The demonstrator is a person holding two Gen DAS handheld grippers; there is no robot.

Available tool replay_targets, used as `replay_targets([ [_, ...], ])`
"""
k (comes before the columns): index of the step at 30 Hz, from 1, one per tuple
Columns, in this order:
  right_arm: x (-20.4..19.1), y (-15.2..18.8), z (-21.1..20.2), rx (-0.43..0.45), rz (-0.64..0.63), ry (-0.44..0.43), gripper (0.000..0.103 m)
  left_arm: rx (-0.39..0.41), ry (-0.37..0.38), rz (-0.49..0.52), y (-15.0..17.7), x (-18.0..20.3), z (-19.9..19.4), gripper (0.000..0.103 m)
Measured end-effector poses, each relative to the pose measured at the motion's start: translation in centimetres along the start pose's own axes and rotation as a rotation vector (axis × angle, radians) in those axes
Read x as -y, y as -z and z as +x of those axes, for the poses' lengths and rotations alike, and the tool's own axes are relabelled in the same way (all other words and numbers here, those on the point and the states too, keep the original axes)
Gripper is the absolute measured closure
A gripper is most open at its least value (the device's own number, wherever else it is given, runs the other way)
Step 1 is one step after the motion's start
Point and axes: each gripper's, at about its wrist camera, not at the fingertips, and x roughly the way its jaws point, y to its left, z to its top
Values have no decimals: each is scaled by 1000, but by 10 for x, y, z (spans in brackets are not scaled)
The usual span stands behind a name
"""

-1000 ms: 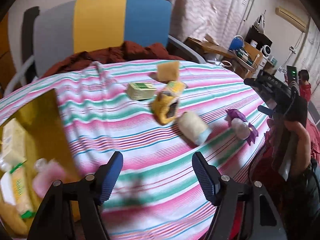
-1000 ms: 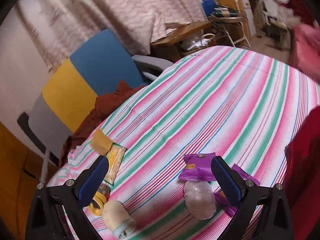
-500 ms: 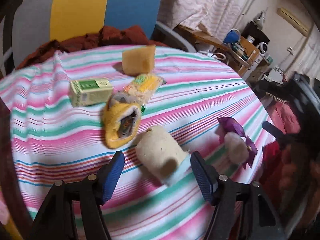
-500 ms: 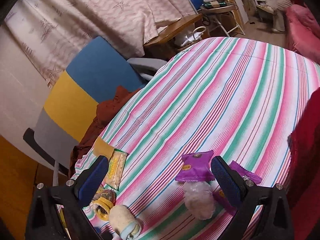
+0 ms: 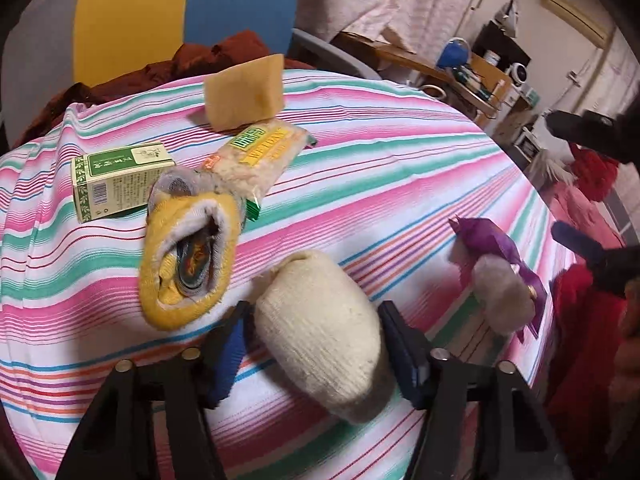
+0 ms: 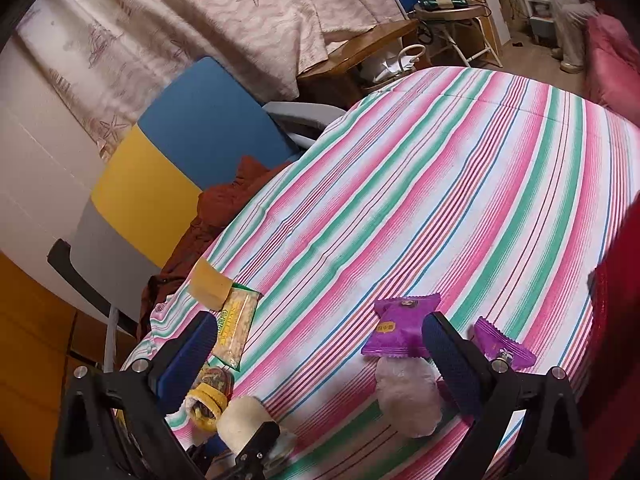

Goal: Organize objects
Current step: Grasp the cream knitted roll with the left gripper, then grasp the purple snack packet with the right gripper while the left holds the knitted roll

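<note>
A cream rolled sock (image 5: 320, 332) lies on the striped tablecloth (image 5: 380, 168). My left gripper (image 5: 316, 354) is open, with one blue finger on each side of the sock. Just beyond it lie a yellow rolled sock (image 5: 188, 264), a green box (image 5: 120, 176), a snack packet (image 5: 260, 152) and a tan sponge (image 5: 244, 96). My right gripper (image 6: 320, 360) hangs open above the cloth with nothing between its fingers. A pale fluffy roll (image 6: 408, 396) and two purple packets (image 6: 400, 332) lie by its right finger. The cream sock (image 6: 240, 420) also shows at the bottom of the right wrist view.
A chair (image 6: 168, 184) with a grey, yellow and blue back stands at the table's far side, with a rust-brown cloth (image 6: 224, 208) draped on it. Curtains and a cluttered side table (image 6: 444, 12) stand behind. A red sleeve (image 6: 616, 320) is at the right edge.
My left gripper swung away from the yellow box at the left. It moved forward across the cloth until its fingers straddled the cream sock. The right gripper only tilted slightly.
</note>
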Motion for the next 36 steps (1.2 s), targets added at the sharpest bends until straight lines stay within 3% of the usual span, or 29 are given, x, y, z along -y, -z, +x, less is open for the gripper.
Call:
replay_targets([
  [6, 7, -1, 6, -25, 35, 9, 0, 8, -1, 48, 18, -1, -21, 47],
  [11, 25, -4, 9, -38, 128, -12, 0, 52, 14, 108, 62, -7, -53, 47],
  [16, 36, -4, 5, -15, 189, -23, 0, 83, 75, 16, 79, -31, -64, 47],
  [19, 35, -2, 8, -27, 185, -12, 0, 117, 66, 49, 82, -28, -61, 46],
  [25, 39, -1, 19, -65, 178, 97, 1, 158, 75, 69, 88, -27, -61, 46],
  [29, 37, 1, 29, -113, 149, 161, 13, 173, 83, 78, 88, -27, -60, 46],
  [36, 36, -1, 45, -157, 81, 247, 14, 182, 108, 62, 89, -31, -60, 46],
])
